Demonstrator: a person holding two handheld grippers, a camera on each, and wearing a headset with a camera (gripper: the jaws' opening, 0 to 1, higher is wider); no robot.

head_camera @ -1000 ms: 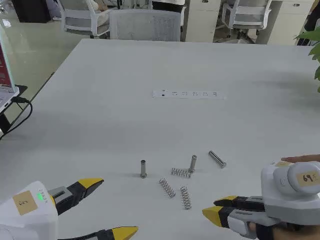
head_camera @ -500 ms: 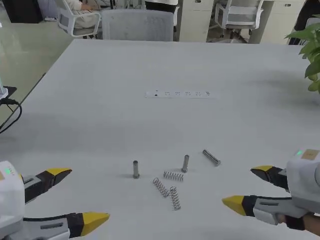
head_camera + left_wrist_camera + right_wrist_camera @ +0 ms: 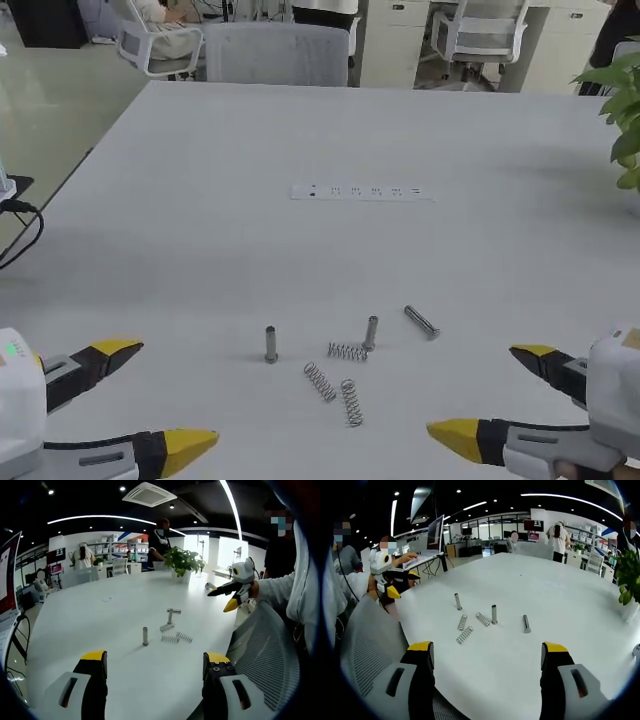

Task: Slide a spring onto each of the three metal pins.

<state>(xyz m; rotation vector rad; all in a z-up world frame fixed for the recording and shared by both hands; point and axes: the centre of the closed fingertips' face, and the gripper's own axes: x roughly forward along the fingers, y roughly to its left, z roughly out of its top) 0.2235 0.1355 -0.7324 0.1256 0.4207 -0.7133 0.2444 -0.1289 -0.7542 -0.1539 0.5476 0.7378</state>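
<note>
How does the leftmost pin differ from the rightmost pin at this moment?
Pose: the leftmost pin stands upright on the table, while the rightmost pin lies on its side. Place: the leftmost pin is nearer the left gripper; the rightmost pin lies nearer the right gripper. Both are bare grey metal, with no spring on them.
</note>
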